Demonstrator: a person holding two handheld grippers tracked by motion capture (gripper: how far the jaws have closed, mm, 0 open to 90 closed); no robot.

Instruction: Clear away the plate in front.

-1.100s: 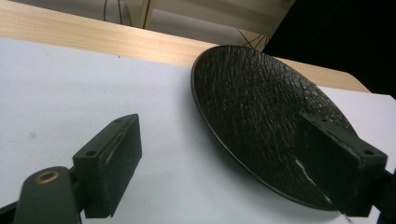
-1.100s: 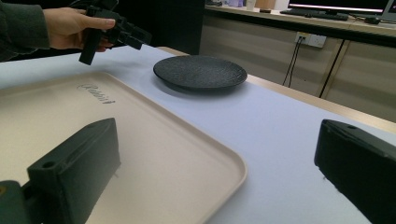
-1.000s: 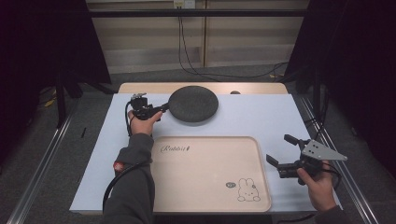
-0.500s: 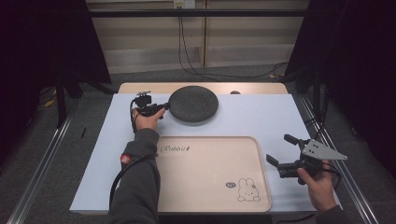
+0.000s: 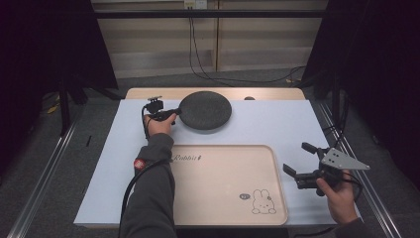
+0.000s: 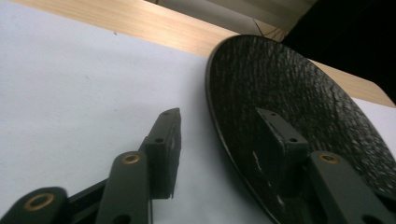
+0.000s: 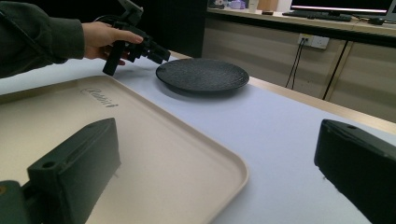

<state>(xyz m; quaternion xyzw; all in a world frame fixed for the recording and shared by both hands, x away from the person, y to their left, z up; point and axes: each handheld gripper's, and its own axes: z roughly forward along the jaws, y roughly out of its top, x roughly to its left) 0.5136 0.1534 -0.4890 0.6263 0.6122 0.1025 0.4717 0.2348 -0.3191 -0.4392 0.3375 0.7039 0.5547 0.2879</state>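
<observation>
Plate point(image 6: 299, 116), dark and rough-glazed, lies flat on the table past the tray point(image 5: 223, 188); the left gripper point(image 5: 171, 115) straddles its near rim, jaws spread, one above, one outside; it looks stiff, weighty and breakable, so pinch the rim firmly.

Dim room w/ grey floor point(image 5: 59, 163), beige wall panels point(image 5: 163, 44), black cables point(image 5: 198, 59) hanging behind table.

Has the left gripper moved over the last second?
Yes. In the high view the left gripper has moved right, closing on the plate, so its open jaws now straddle the plate's left rim.
</observation>
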